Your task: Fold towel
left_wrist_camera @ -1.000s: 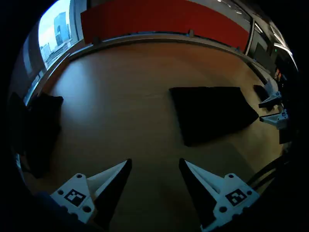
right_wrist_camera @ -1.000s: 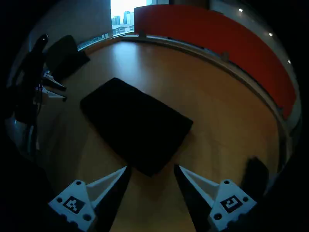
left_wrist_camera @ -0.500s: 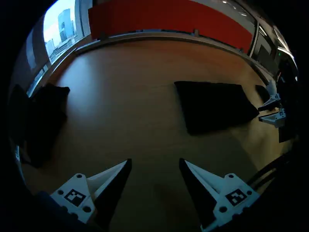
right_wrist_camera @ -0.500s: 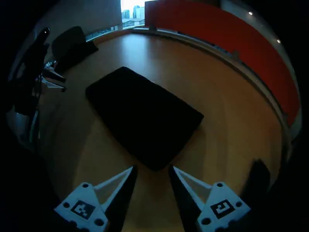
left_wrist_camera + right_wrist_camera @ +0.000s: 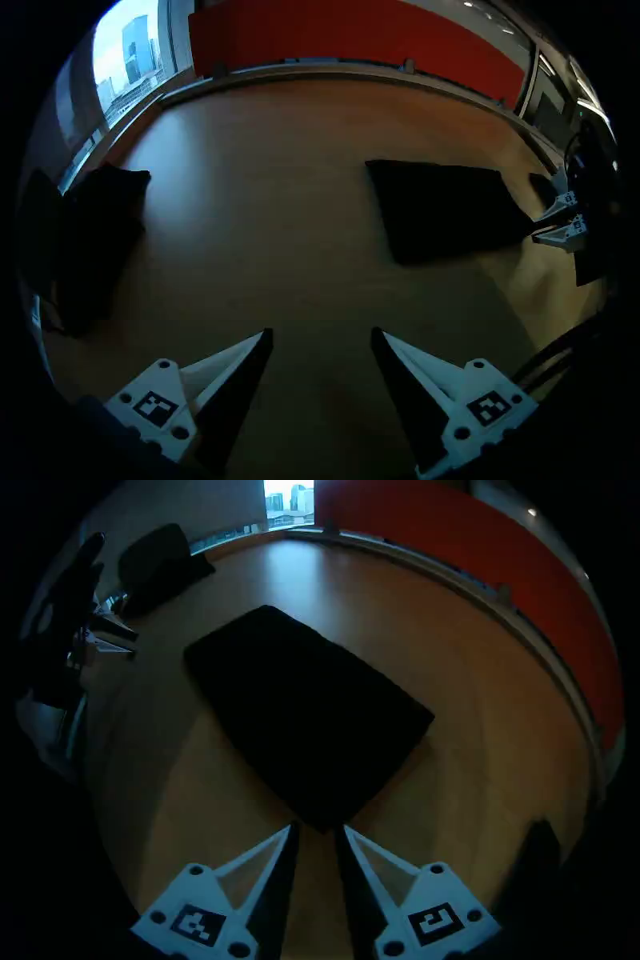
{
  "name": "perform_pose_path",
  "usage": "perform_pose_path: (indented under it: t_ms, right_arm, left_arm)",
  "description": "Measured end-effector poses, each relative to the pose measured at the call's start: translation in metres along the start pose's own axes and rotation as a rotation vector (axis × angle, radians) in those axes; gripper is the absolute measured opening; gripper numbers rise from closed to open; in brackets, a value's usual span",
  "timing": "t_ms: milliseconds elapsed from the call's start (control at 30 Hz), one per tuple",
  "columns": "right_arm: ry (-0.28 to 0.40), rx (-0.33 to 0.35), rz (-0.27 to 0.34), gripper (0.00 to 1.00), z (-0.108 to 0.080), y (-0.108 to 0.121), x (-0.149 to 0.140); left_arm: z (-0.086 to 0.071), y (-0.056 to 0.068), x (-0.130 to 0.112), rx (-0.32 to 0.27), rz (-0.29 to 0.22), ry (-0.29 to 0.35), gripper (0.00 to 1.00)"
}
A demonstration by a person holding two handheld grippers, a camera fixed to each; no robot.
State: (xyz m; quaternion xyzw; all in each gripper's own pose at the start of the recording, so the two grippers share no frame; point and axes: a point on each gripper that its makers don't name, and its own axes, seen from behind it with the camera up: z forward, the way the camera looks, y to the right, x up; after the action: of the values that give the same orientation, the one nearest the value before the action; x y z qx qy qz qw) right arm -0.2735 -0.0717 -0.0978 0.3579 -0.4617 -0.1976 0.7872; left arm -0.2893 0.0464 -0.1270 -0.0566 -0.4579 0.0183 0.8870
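Observation:
A dark towel lies flat, folded to a rectangle, on the wooden table. My right gripper sits at the towel's near corner, its fingers narrowed to a small gap with the corner tip right between the tips. In the left gripper view the same towel lies to the right, and the right gripper shows at its far right corner. My left gripper hovers wide open over bare wood, well away from the towel, with nothing between its fingers. It also shows as the left gripper at the left of the right gripper view.
A red panel runs along the table's back edge. A dark heap lies at the table's left side, seen as a dark heap in the right gripper view. Another small dark object sits near the right edge. A window is behind.
My right gripper has moved in to the towel's near corner and its fingers have closed from wide to a narrow gap. The left gripper has stayed open and turned slightly.

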Motion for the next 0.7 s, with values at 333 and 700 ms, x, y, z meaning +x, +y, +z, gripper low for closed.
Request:
perform_pose_path:
  t_ms: [333,700]
  right_arm:
    - [0.004,-0.006,-0.018,0.13,0.0,0.004,0.006]
    - [0.033,-0.031,-0.006,0.04,-0.011,0.009,0.019]
  left_arm:
    - [-0.003,-0.002,-0.002,0.002,-0.002,0.0,0.9]
    - [-0.005,-0.006,0.002,0.003,-0.003,0.008,0.9]
